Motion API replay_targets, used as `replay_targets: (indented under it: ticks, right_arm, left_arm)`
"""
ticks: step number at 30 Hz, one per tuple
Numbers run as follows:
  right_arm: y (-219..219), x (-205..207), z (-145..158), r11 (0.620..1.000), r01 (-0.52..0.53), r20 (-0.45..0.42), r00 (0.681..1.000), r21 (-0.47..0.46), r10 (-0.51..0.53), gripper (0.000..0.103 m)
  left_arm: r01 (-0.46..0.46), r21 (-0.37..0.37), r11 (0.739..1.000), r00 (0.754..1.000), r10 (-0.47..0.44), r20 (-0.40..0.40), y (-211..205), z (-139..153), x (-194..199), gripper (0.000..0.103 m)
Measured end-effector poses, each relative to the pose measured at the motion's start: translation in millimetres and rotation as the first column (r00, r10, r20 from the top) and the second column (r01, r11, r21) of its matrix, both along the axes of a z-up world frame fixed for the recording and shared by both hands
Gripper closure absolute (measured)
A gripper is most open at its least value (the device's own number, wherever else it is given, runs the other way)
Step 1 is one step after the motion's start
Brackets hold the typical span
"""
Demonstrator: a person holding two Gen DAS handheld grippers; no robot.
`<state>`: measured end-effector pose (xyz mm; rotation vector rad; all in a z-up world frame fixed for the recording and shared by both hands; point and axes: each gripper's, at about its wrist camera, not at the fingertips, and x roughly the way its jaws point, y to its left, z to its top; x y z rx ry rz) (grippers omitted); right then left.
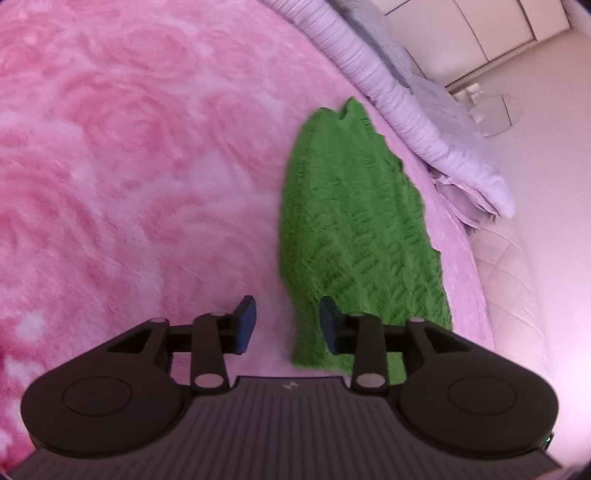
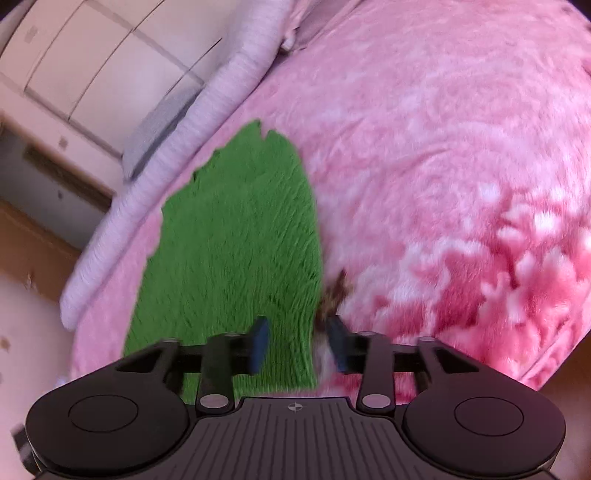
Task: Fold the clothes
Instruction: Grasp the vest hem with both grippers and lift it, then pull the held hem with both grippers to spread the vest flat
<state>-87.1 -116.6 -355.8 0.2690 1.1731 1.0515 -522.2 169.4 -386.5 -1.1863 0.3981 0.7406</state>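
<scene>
While both cameras look down over the bed, I see the bright green knitted garment (image 1: 354, 229) lying flat as a long, narrow folded strip on the fluffy pink blanket with a rose pattern (image 1: 129, 166). From my left gripper (image 1: 287, 325) the garment runs from about six o'clock up toward one o'clock, its near end just under and beside the inner blue pad on that side. The jaws there stand apart with only blanket and the garment's edge showing between them; nothing is pinched, so that side is released.

Through the right wrist camera the picture is smeared. My right gripper (image 2: 300, 345) hangs over the near end of the same green garment (image 2: 236, 236), which stretches away toward eleven o'clock. Its jaws are also spread and grasp nothing; the green knit's right edge shows in the gap below them. I cannot tell whether the pads touch the cloth.

Along the far edge of the bed, at one o'clock from the left camera, lies a pale lilac ribbed bolster or rolled quilt (image 1: 388, 96) with a greyish pillow beside it. Past it, white cupboard doors (image 1: 509, 26) stand at the wall. From the right camera that lilac roll (image 2: 177, 147) sits at ten o'clock.
</scene>
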Motion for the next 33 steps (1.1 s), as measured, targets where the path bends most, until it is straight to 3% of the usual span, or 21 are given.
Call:
replay_targets:
  ticks: [2, 4, 5, 6, 8, 14, 16, 19, 24, 27, 30, 32, 33]
  right_arm:
    - [-1, 4, -13, 1.000, 0.016, -0.069, 0.998, 0.000, -0.016, 0.057]
    - [4, 3, -13, 1.000, 0.008, -0.071, 0.997, 0.023, -0.007, 0.057]
    - [7, 2, -12, 0.999, 0.004, -0.071, 0.997, 0.034, -0.001, 0.077]
    - [11, 3, -10, 1.000, -0.020, -0.081, 0.997, 0.019, 0.021, 0.097]
    - [15, 5, 0, 0.999, -0.022, -0.092, 0.995, 0.034, 0.025, 0.097]
    - [12, 15, 67, 0.987, -0.032, 0.009, 0.999, 0.158, 0.030, 0.098]
    - [8, 13, 89, 0.984, -0.049, 0.051, 0.998, 0.172, 0.040, 0.098]
    - [-7, 6, 96, 0.989, -0.053, 0.082, 0.996, 0.140, 0.042, 0.098]
    - [-43, 3, 57, 1.000, 0.009, 0.046, 0.999, 0.000, -0.009, 0.098]
    - [-65, 3, 37, 0.998, 0.039, 0.022, 0.999, -0.054, -0.038, 0.098]
    - [-71, 4, 29, 0.996, 0.033, 0.014, 0.999, -0.080, -0.032, 0.097]
    - [-70, 8, 26, 0.995, 0.034, 0.006, 0.999, -0.099, -0.034, 0.095]
    - [-73, 10, 28, 0.995, 0.033, 0.008, 0.999, -0.096, -0.032, 0.088]
  left_arm:
    - [-0.011, -0.058, 0.998, 0.997, 0.015, 0.075, 8, -15, 8, 0.069]
    - [0.003, -0.099, 0.995, 0.987, 0.013, 0.160, 16, -28, 16, 0.075]
    - [0.010, -0.123, 0.992, 0.983, 0.012, 0.183, 19, -30, 22, 0.087]
    - [0.017, -0.123, 0.992, 0.980, 0.008, 0.200, 20, -29, 28, 0.091]
    - [0.043, -0.054, 0.998, 0.985, -0.033, 0.167, 20, -12, 38, 0.095]
    - [0.041, 0.141, 0.989, 0.996, -0.051, 0.070, -2, 70, 28, 0.099]
    - [0.062, 0.162, 0.985, 0.996, -0.071, 0.046, -24, 77, 27, 0.099]
    - [0.096, 0.192, 0.977, 0.995, -0.100, 0.010, -57, 88, 25, 0.099]
    - [0.100, 0.052, 0.994, 0.995, -0.099, -0.026, -107, 37, 19, 0.099]
    - [0.116, 0.066, 0.991, 0.993, -0.113, -0.046, -131, 30, 16, 0.099]
    - [0.129, 0.100, 0.987, 0.981, -0.113, -0.155, -138, 24, 18, 0.098]
    - [0.092, 0.070, 0.993, 0.990, -0.083, -0.118, -135, 17, 11, 0.094]
    - [0.069, 0.053, 0.996, 0.995, -0.064, -0.080, -133, 16, 7, 0.093]
